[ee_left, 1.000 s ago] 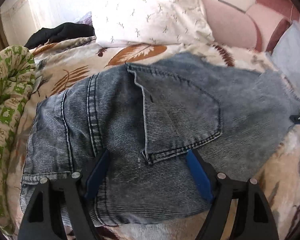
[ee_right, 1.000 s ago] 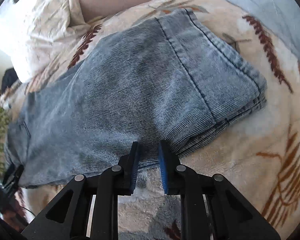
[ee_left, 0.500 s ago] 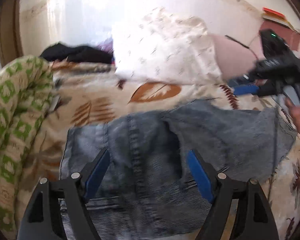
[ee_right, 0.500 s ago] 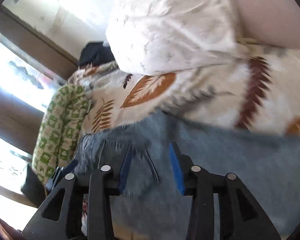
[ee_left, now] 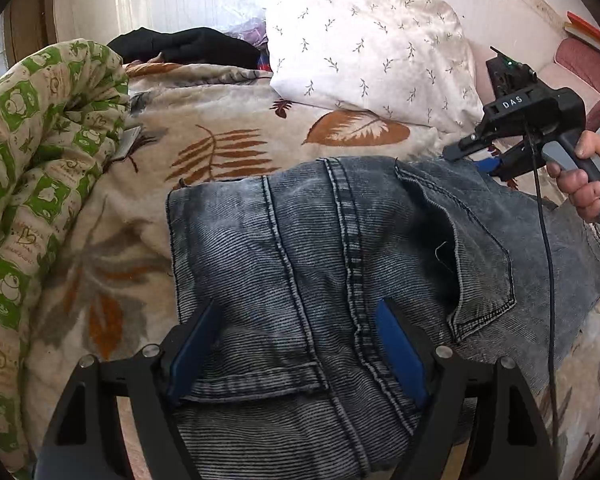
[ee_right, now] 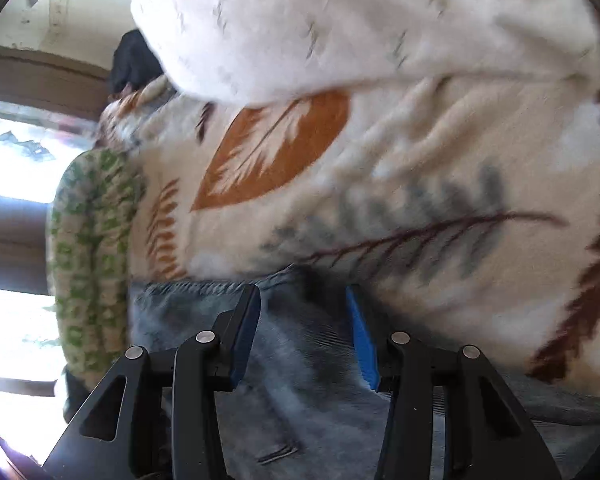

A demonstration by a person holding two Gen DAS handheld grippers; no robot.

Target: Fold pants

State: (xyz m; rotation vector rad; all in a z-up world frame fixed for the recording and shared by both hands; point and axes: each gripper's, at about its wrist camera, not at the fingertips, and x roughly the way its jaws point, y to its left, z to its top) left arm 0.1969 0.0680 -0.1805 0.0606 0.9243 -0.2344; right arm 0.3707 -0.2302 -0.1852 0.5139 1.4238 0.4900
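My left gripper (ee_left: 296, 356) hangs spread over the jeans (ee_left: 340, 264) on the blanket (ee_left: 228, 140), my right gripper (ee_right: 304, 332) parted at their far edge ahead; I'd grab both layers squarely before folding.

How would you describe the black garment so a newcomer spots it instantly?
Start at the leaf-print blanket covering the bed and follow it to the far edge by the wall. There, between the green-patterned quilt and the white sprigged pillow, lies the crumpled black garment. It is the only plain black fabric; the jeans are faded blue.
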